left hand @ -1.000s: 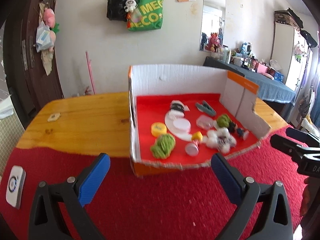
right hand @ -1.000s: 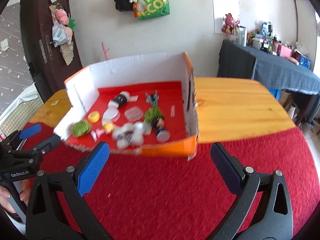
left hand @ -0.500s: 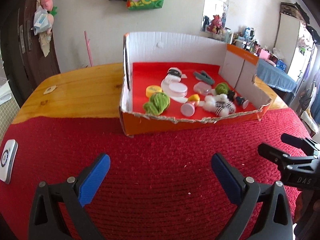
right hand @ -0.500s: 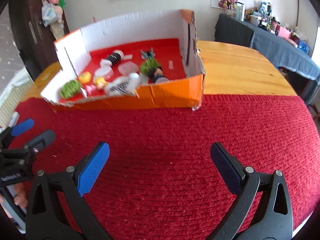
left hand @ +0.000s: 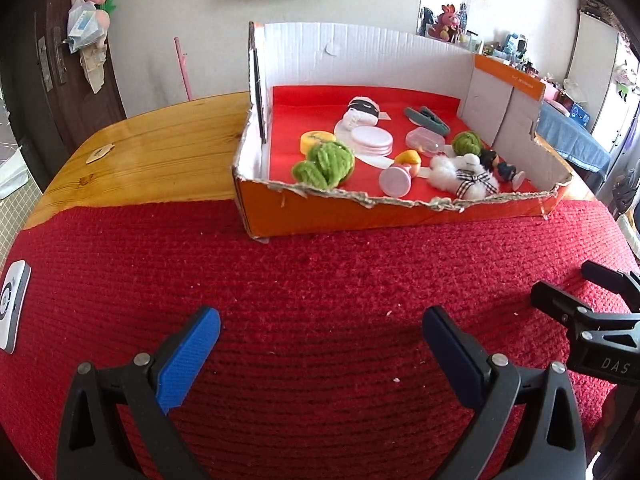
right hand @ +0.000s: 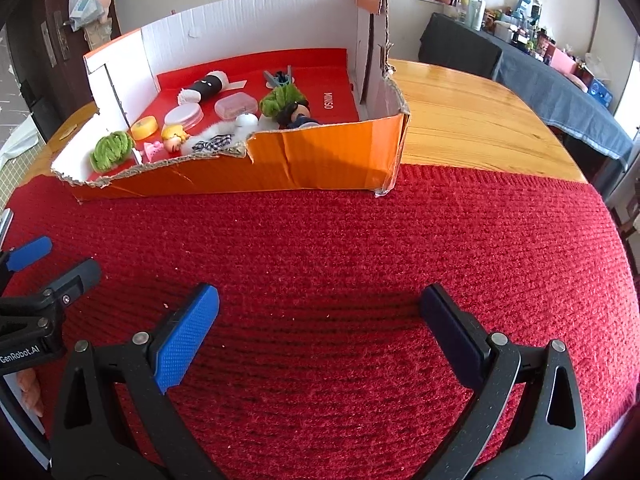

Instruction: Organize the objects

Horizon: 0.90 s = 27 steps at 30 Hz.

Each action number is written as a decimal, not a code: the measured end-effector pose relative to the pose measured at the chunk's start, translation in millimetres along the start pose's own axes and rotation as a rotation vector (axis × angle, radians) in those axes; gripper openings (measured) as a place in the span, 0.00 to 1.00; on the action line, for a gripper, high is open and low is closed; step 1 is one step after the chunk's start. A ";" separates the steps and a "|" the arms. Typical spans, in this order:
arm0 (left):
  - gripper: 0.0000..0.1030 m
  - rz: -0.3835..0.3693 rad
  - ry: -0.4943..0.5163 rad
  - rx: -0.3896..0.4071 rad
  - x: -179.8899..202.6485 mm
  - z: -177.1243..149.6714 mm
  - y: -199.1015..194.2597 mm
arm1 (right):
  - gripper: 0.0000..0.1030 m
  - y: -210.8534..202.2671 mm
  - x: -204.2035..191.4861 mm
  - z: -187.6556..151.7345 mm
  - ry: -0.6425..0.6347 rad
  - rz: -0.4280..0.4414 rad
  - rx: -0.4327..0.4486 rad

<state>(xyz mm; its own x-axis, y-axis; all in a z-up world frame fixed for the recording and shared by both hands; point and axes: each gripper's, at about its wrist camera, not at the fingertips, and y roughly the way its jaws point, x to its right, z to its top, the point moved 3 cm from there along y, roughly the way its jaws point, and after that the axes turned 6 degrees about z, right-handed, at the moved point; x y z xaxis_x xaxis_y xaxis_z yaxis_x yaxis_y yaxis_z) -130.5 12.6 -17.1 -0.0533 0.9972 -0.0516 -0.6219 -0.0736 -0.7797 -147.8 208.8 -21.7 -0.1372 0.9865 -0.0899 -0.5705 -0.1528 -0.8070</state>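
An orange cardboard box (left hand: 360, 212) (right hand: 320, 160) with a red floor stands at the far edge of the red knitted mat. Inside lie a green yarn ball (left hand: 326, 162) (right hand: 110, 150), a yellow disc (left hand: 316, 140), white round lids (left hand: 372, 140), a white fluffy toy with a checked bow (left hand: 460, 174), a small doll (right hand: 174, 136) and several other trinkets. My left gripper (left hand: 320, 344) hangs open over the mat, well short of the box. My right gripper (right hand: 320, 320) is open too, empty, also short of the box. Each gripper shows at the other view's edge.
The red mat (left hand: 320, 280) covers the near half of a wooden table (left hand: 160, 140) (right hand: 472, 112). A white device (left hand: 12, 308) lies at the mat's left edge. A small tag (left hand: 100, 153) rests on the wood. A cluttered blue-covered table (right hand: 540, 64) stands behind on the right.
Both grippers have drawn back and lowered toward the mat, so the box now sits farther away and higher in both views. Both stayed open and empty.
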 end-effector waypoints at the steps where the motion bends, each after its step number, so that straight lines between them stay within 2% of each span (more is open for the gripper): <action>1: 1.00 0.004 0.001 -0.002 0.1 -0.2 0.4 | 1.00 0.3 0.3 -0.1 0.001 -0.001 -0.001; 27: 1.00 0.023 0.002 -0.011 1.4 3.2 6.6 | 1.00 3.1 0.0 0.8 -0.005 -0.017 -0.006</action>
<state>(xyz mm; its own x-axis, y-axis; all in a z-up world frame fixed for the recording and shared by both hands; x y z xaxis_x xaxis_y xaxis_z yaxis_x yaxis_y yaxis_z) -137.2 13.5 -20.3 -0.0660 0.9953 -0.0703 -0.6120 -0.0961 -0.7850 -150.3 208.3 -23.7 -0.1313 0.9886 -0.0736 -0.5681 -0.1359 -0.8117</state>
